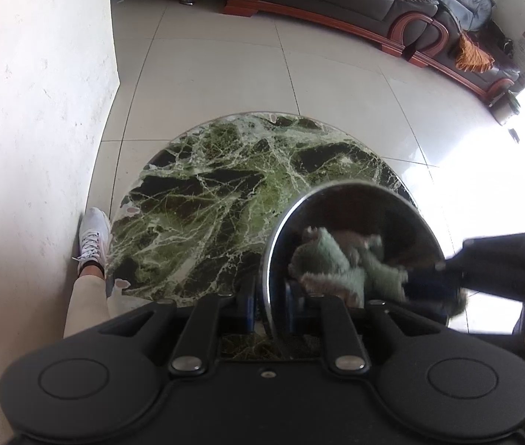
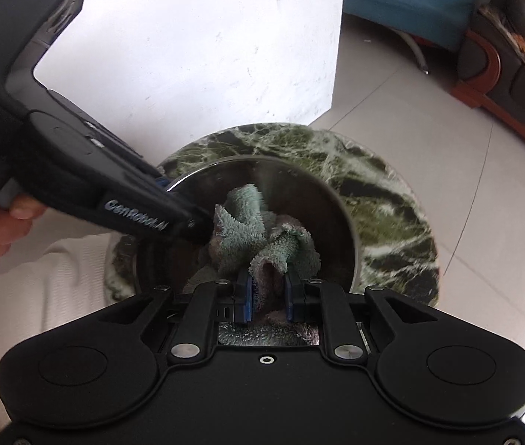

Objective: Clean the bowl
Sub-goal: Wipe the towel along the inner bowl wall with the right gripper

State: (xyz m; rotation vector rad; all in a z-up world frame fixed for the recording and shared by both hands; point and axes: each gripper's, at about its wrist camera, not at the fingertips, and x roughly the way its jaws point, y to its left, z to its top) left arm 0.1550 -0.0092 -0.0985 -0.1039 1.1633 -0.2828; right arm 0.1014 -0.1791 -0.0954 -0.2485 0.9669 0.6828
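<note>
**Mia:** What is the right gripper (image 2: 268, 289) doing?

**Ben:** Its two blue-padded fingers are squeezed onto a fluffy pale green cloth (image 2: 262, 233). The cloth bunches up just past the fingertips and sits inside the shiny round metal bowl (image 2: 332, 200).

**Mia:** And the left gripper (image 1: 269, 307)?

**Ben:** It is pinched tight on the bowl's thin rim, one finger outside the wall and one inside. It holds the side of the bowl nearest to the person.

**Mia:** Where is the bowl?

**Ben:** On the round green marble table (image 1: 203, 200), near the table's edge. In the left camera it looks tipped up, with its open side facing the right gripper, but I can't tell if its bottom touches the table.

**Mia:** So which way does the cloth go?

**Ben:** The bowl's inside lies straight ahead of the right gripper and below it. The cloth is near the middle, by the left gripper's tip. I think the shiny wall across from the left gripper needs rubbing next, so the cloth should push forward and around.

**Mia:** Anything else around?

**Ben:** A white wall (image 2: 188, 37) behind, and pale floor tiles (image 1: 225, 74).
</note>
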